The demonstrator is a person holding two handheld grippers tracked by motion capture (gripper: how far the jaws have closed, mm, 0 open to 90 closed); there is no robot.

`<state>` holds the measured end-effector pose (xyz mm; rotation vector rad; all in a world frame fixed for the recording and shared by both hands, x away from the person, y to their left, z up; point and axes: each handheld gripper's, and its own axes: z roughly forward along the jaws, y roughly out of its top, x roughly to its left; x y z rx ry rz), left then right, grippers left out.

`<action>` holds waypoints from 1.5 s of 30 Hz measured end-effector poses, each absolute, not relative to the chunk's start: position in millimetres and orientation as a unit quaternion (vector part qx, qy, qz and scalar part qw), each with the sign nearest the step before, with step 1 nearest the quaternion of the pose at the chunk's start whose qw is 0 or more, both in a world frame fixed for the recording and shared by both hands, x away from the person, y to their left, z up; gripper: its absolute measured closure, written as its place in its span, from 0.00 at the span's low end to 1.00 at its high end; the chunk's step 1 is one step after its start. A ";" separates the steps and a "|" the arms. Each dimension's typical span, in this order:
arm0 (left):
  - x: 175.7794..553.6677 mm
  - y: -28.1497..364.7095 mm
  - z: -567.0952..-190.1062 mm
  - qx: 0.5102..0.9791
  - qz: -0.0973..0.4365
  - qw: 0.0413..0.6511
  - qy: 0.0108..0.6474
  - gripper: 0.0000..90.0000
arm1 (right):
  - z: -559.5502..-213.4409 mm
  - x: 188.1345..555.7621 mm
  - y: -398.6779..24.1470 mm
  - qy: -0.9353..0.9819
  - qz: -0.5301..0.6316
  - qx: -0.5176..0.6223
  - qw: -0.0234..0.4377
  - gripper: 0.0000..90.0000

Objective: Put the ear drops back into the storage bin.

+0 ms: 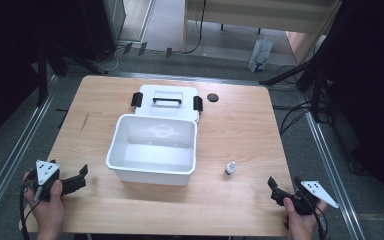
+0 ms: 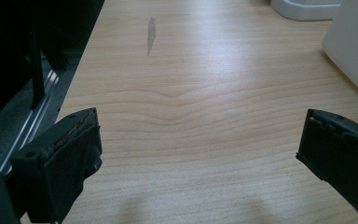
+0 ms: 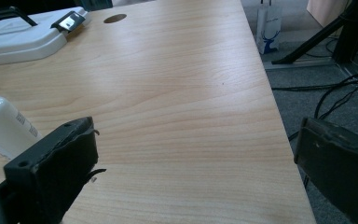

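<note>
We saw a white box [image 1: 151, 148] standing open at the middle of the worktop [image 1: 240, 125], its lid [image 1: 166, 101] lying flat just behind it toward the far edge. A small dark disc [image 1: 212, 97], possibly a cap, lay near the far edge beside the lid. A little white bottle [image 1: 230, 169] stood upright between the box and the right edge. The left gripper [image 1: 83, 171] hovered at the near left corner, fingers [image 2: 70, 154] wide apart and empty. The right gripper [image 1: 271, 184] sat at the near right corner, fingers [image 3: 58, 163] likewise spread, holding nothing, the bottle just beside them.
</note>
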<state>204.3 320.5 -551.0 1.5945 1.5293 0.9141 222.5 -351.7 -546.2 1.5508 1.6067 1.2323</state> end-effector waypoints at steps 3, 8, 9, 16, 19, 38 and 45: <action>204.6 320.4 -551.0 0.621 0.356 0.366 0.595 0.00 | -546.2 223.2 -351.8 0.604 0.463 0.582 0.287 0.00; 204.5 319.6 -551.0 0.623 0.358 0.363 0.593 0.00 | -546.3 223.7 -352.0 0.609 0.466 0.577 0.282 0.05; 204.5 319.5 -551.0 0.624 0.358 0.363 0.592 0.00 | -546.0 224.1 -351.7 0.610 0.468 0.578 0.276 0.07; 205.3 319.1 -551.1 0.625 0.359 0.360 0.593 0.00 | -545.4 227.6 -354.8 0.621 0.466 0.579 0.249 0.13; 204.6 319.5 -551.1 0.622 0.357 0.365 0.593 0.00 | -545.6 229.3 -353.4 0.629 0.454 0.580 0.248 0.13; 204.9 320.1 -551.2 0.624 0.355 0.365 0.593 0.00 | -519.2 255.5 -320.6 0.824 0.329 0.448 0.115 0.14; 204.9 320.2 -551.1 0.624 0.353 0.366 0.593 0.00 | -507.1 268.6 -306.6 0.875 0.264 0.397 0.089 0.14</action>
